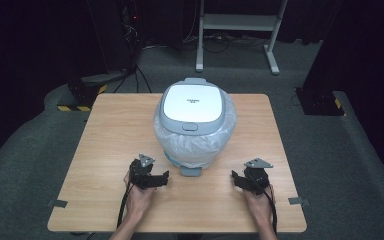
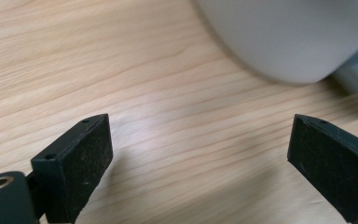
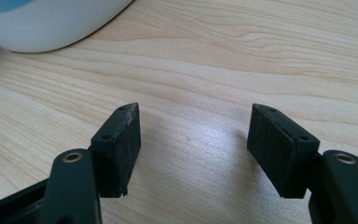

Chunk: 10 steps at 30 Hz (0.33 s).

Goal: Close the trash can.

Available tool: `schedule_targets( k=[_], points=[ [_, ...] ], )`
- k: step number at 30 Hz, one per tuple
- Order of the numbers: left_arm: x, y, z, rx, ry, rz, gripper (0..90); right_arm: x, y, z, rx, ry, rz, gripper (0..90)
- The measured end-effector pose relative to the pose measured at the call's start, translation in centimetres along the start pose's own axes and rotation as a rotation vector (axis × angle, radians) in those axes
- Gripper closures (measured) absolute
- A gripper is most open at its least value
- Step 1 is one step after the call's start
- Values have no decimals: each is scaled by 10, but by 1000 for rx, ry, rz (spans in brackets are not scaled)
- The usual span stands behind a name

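Observation:
A white and grey pedal bin (image 1: 194, 125) with its lid down and a clear plastic liner stands in the middle of the wooden table (image 1: 105, 130). Its grey pedal (image 1: 190, 171) faces the person. My left gripper (image 1: 164, 178) lies low on the table just left of the pedal, jaws wide apart and empty. In the left gripper view, my left gripper (image 2: 200, 154) frames bare wood, with the bin's rounded base (image 2: 289, 37) at the upper right. My right gripper (image 1: 236, 179) rests right of the bin, open and empty. In the right gripper view, my right gripper (image 3: 193, 140) spans bare wood, the bin's base (image 3: 46, 23) beyond.
Two grey tape pieces (image 1: 57, 203) (image 1: 296, 201) mark the table's front corners. Behind the table stand a white metal frame (image 1: 237, 22) and dark equipment bases with yellow-black stripes (image 1: 82, 95) on grey carpet. Bare wood lies left and right of the bin.

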State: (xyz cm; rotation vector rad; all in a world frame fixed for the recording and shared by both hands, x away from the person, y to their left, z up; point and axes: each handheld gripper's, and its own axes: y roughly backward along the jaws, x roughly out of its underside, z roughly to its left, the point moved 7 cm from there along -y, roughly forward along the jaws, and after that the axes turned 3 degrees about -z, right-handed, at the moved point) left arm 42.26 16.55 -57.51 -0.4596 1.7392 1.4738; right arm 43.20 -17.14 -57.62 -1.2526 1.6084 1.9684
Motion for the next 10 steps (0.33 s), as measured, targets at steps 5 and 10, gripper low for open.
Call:
schedule_targets(
  k=[5, 10],
  points=[
    [4, -2, 5, -22, -17, 0, 62, 0, 0, 0, 0, 1, 0, 348],
    [4, -3, 6, -21, -16, 0, 61, 0, 0, 0, -1, 1, 0, 347]
  ],
)
